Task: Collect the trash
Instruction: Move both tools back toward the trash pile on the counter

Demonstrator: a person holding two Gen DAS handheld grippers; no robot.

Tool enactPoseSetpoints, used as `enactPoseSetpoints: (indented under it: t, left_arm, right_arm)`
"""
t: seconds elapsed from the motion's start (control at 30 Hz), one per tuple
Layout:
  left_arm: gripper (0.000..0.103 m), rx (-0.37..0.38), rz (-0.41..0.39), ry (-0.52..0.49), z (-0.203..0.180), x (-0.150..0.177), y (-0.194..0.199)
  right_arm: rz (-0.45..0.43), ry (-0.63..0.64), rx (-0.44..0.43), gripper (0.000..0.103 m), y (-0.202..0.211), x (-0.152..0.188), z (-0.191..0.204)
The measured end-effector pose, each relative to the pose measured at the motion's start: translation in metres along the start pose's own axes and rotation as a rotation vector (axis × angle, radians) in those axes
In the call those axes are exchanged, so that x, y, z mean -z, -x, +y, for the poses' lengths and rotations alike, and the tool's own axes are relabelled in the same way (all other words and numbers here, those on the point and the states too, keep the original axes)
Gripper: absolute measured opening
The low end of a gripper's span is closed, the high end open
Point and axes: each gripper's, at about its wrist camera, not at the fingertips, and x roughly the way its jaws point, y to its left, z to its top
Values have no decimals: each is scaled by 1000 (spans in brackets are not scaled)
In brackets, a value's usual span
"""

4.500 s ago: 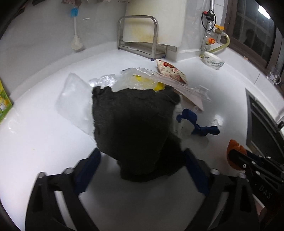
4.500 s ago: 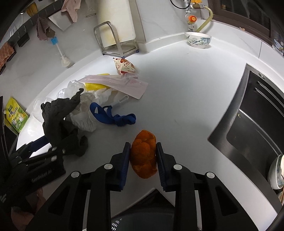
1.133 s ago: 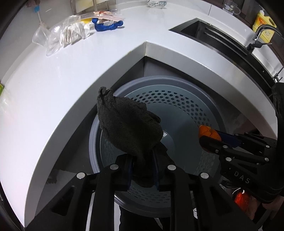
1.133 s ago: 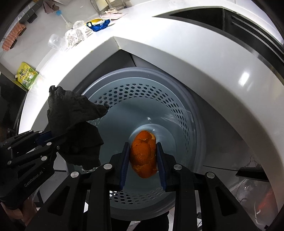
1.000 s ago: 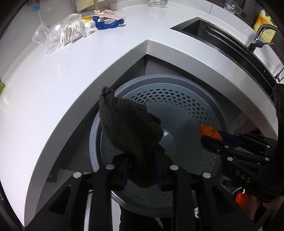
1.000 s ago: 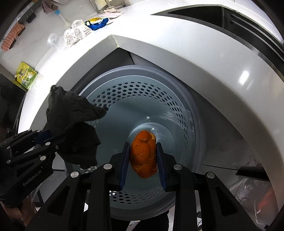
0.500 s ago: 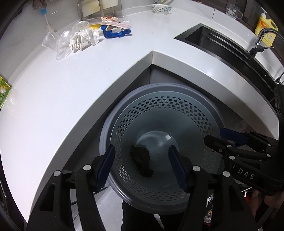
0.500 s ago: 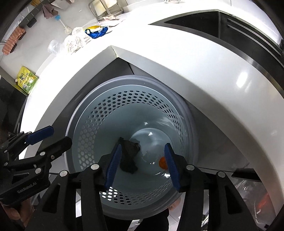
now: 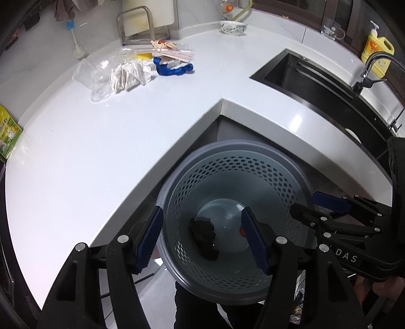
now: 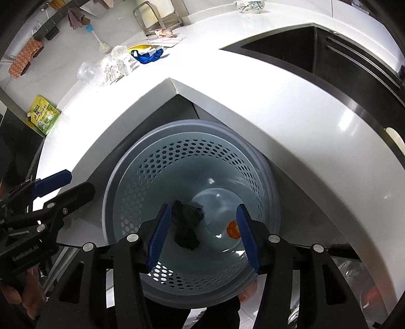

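A grey perforated trash basket (image 9: 227,157) (image 10: 177,157) stands on the floor under the inner corner of the white counter (image 9: 101,131). A black cloth (image 9: 203,238) (image 10: 187,227) and an orange peel (image 10: 233,229) (image 9: 241,231) lie on its bottom. My left gripper (image 9: 202,238) is open and empty above the basket. My right gripper (image 10: 202,232) is open and empty above it too. More trash lies on the counter: crumpled white paper (image 9: 129,74), clear plastic (image 9: 91,76), a blue strap (image 9: 172,69) and a snack wrapper (image 9: 163,45).
A black sink (image 9: 316,83) is set in the counter at right, with a faucet (image 9: 372,65) and a yellow soap bottle (image 9: 377,48). A bowl (image 9: 233,26), a metal rack (image 9: 141,22), a brush (image 9: 74,40) and a green packet (image 9: 6,134) stand around the counter.
Both grippers opened over the basket; the black cloth and the orange peel dropped to its bottom. Both grippers have since risen, showing more of the counter.
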Motion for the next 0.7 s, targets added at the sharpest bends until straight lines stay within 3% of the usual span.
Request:
enactPoseSetpoints:
  t: [0.4,0.7]
  left_arm:
    - [71,15,-62,11,13,-18,27]
    - [81,-12,-116,62,40,-36,44]
  right_arm:
    - [-67,23,-15,56,26,-22,16]
    - [-107,88,-38,68,38,-47,41]
